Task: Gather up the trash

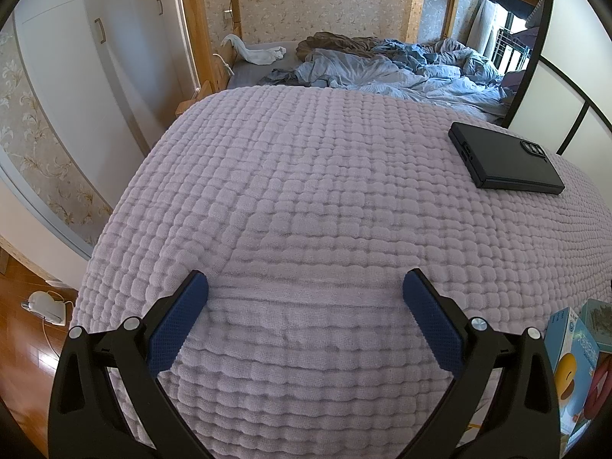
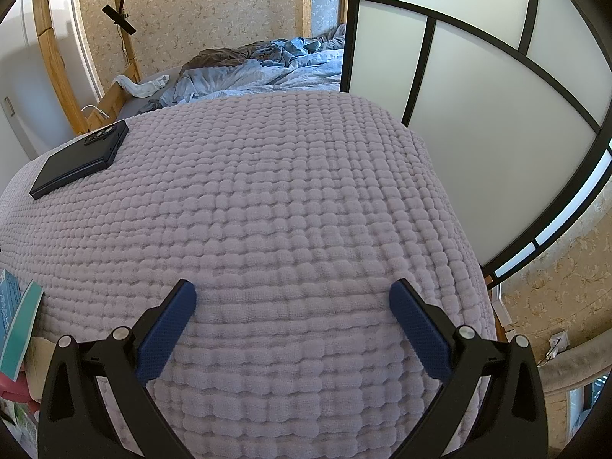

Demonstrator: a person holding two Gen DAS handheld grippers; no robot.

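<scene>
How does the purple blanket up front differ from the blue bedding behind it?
The purple blanket is spread flat and smooth, while the blue bedding lies crumpled in heaps. The purple blanket has a puffy, gridded waffle texture; the blue bedding looks thin and wrinkled. A black phone rests on the purple blanket, while a white cloth lies beside the blue bedding. Both are soft covers.

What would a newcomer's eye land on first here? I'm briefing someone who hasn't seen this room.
The lilac waffle-textured blanket fills nearly the whole view, with a black phone lying flat on it, alone at its far side. Behind it, rumpled blue bedding is heaped on the bed. Both the left claw and the right claw hang open over the blanket, holding nothing.
</scene>
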